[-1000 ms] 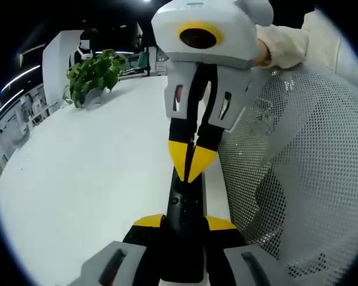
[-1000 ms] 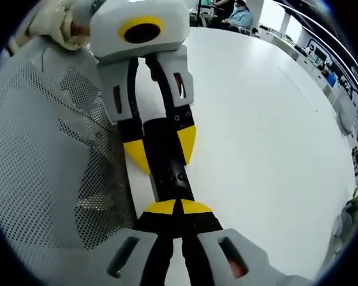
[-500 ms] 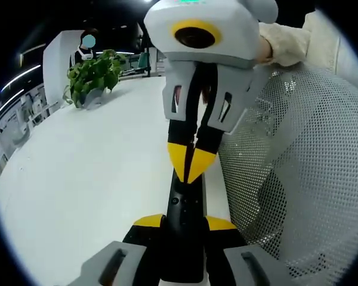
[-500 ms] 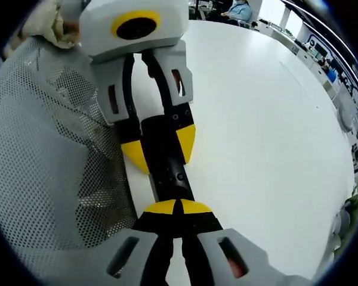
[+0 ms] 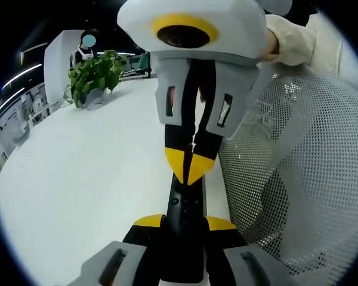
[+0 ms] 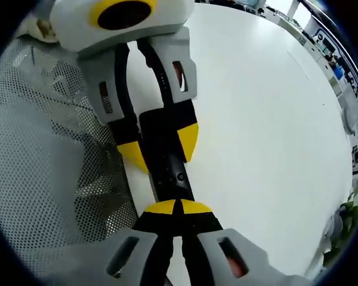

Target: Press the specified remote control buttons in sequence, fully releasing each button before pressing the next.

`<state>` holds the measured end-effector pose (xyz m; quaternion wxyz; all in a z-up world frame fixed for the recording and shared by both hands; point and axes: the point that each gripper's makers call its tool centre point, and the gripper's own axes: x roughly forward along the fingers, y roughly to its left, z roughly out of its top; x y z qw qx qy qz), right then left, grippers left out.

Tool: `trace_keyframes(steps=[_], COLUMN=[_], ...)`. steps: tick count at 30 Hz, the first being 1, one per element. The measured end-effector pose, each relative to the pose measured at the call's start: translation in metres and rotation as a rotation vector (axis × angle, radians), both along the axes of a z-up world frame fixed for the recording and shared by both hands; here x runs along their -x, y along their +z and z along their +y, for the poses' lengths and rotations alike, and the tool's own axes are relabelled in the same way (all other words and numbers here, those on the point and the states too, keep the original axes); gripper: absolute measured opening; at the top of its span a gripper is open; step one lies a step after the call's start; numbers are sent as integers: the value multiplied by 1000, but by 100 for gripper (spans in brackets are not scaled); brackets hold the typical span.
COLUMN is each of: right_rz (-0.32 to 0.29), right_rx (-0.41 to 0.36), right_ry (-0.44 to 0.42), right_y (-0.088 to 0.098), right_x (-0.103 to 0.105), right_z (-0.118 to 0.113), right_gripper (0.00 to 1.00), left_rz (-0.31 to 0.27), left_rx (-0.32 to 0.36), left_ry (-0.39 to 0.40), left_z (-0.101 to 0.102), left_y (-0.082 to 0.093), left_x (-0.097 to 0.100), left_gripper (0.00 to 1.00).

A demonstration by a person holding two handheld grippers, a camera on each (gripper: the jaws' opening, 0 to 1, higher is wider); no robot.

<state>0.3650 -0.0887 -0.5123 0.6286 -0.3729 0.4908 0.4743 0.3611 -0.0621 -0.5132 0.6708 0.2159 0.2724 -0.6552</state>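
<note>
A slim black remote control (image 5: pixel 184 205) runs lengthwise over the white table (image 5: pixel 77 179). In the left gripper view my left gripper (image 5: pixel 184 222) is shut on the remote's near end, one yellow tip on each side. My right gripper (image 5: pixel 188 168) comes down from above, jaws shut, with its yellow tips resting on the remote's upper face. In the right gripper view my right gripper (image 6: pixel 177 207) is shut, its tips pressed against the remote (image 6: pixel 170 173). Beyond it the left gripper (image 6: pixel 161 146) clamps the remote from both sides.
A grey mesh chair back (image 5: pixel 298 179) stands close beside the remote, also seen in the right gripper view (image 6: pixel 42 149). A potted plant (image 5: pixel 92 74) sits at the table's far end. A person's cream sleeve (image 5: pixel 289 44) shows behind the right gripper. Bare table (image 6: pixel 256 119) lies on the other side.
The right gripper's body now looms larger and nearer in the left gripper view, and the left gripper likewise in the right gripper view. Its shut tips stay on the remote.
</note>
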Motion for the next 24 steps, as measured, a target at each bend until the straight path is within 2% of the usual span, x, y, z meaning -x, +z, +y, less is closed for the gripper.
trace_keyframes(steps=[2, 7, 12, 14, 15, 19, 22, 24], right_rz=[-12, -63, -31, -19, -22, -38, -19, -28], right_rx=[-35, -124, -210, -199, -182, -203, -228, -215], right_ry=[-27, -25, -98, -83, -50, -35, -30, -9], right_y=[0, 2, 3, 4, 3, 6, 6, 6], right_x=[0, 1, 0, -1, -1, -1, 3, 4], right_z=[-1, -1, -1, 0, 1, 8, 16, 15], right_gripper=[0, 0, 0, 0, 0, 0, 0, 0], left_rz=[1, 3, 3, 3, 2, -2, 2, 0], left_rx=[2, 2, 2, 0, -1, -4, 0, 0], left_ry=[1, -3, -5, -5, -5, -7, -5, -6], left_z=[0, 0, 0, 0, 0, 0, 0, 0], left_y=[0, 0, 0, 0, 0, 1, 1, 1], left_x=[0, 0, 0, 0, 0, 0, 0, 0], left_gripper=[25, 25, 25, 25, 25, 25, 25, 25])
